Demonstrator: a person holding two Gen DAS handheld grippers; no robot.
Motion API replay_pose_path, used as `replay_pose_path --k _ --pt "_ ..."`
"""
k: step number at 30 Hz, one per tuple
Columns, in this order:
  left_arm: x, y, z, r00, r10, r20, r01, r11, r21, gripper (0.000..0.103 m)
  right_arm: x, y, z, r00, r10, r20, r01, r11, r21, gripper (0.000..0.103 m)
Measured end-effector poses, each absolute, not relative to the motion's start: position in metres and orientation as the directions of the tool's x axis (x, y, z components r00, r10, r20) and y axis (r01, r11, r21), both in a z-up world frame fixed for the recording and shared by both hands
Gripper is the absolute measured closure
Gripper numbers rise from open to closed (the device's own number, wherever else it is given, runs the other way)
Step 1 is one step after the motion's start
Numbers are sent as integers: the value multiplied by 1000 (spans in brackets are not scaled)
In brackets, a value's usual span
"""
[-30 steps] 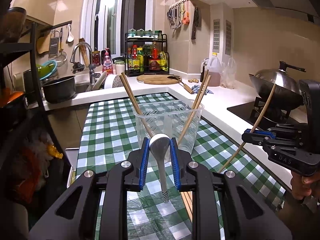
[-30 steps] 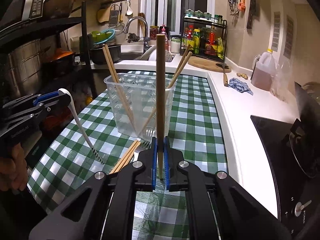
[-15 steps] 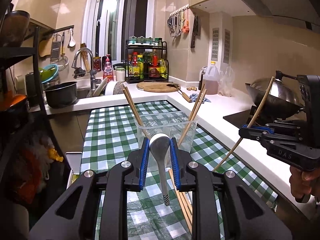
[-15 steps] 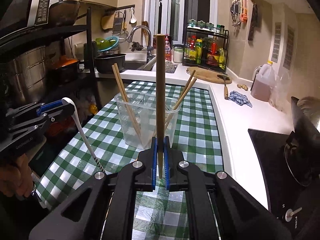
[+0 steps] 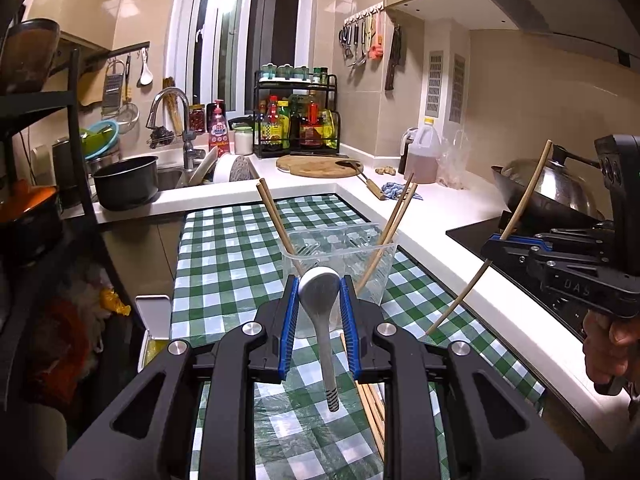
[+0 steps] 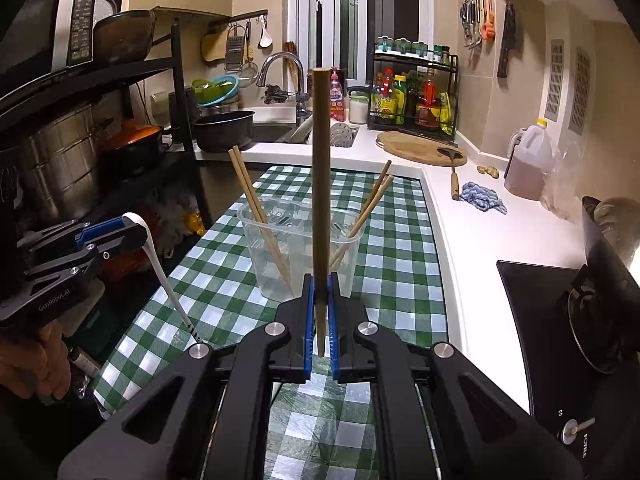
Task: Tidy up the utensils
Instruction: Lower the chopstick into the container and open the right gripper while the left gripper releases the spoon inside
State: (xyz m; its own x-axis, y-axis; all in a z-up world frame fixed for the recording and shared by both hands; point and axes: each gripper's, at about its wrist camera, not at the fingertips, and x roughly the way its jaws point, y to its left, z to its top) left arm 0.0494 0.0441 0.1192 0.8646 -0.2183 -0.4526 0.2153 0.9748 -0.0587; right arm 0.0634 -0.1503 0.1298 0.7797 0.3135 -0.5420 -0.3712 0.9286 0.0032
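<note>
A clear plastic container (image 5: 340,252) stands on the green checked cloth (image 5: 228,256) with several wooden chopsticks leaning in it; it also shows in the right wrist view (image 6: 300,248). My left gripper (image 5: 319,292) is shut on a white spoon (image 5: 320,300), bowl up, handle hanging down, held above the cloth short of the container. It shows at the left of the right wrist view (image 6: 132,232). My right gripper (image 6: 321,296) is shut on a single wooden chopstick (image 6: 321,184), held upright. It shows at the right of the left wrist view (image 5: 500,240).
More chopsticks (image 5: 370,396) lie on the cloth under my left gripper. A black metal rack (image 6: 120,92) with pots stands at the left. A wok (image 5: 552,192) on a black hob is at the right. Sink, cutting board and bottle rack are at the back.
Both grippers have drawn back from the container and risen, each still holding its utensil. The container now looks smaller and farther off.
</note>
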Motion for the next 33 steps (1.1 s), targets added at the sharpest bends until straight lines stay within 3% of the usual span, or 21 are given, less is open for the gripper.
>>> replay_pose_path --k 13,26,33 --pt "77 56 152 852 -223 -473 198 975 -102 82 89 -139 164 757 337 -559 -400 917 11 97" --pt "142 49 233 899 -231 -373 209 973 -97 82 161 -127 217 761 384 -523 -407 910 76 97" --pt "191 31 208 875 -234 -425 208 972 -106 82 198 -121 184 744 359 -564 -381 921 84 97"
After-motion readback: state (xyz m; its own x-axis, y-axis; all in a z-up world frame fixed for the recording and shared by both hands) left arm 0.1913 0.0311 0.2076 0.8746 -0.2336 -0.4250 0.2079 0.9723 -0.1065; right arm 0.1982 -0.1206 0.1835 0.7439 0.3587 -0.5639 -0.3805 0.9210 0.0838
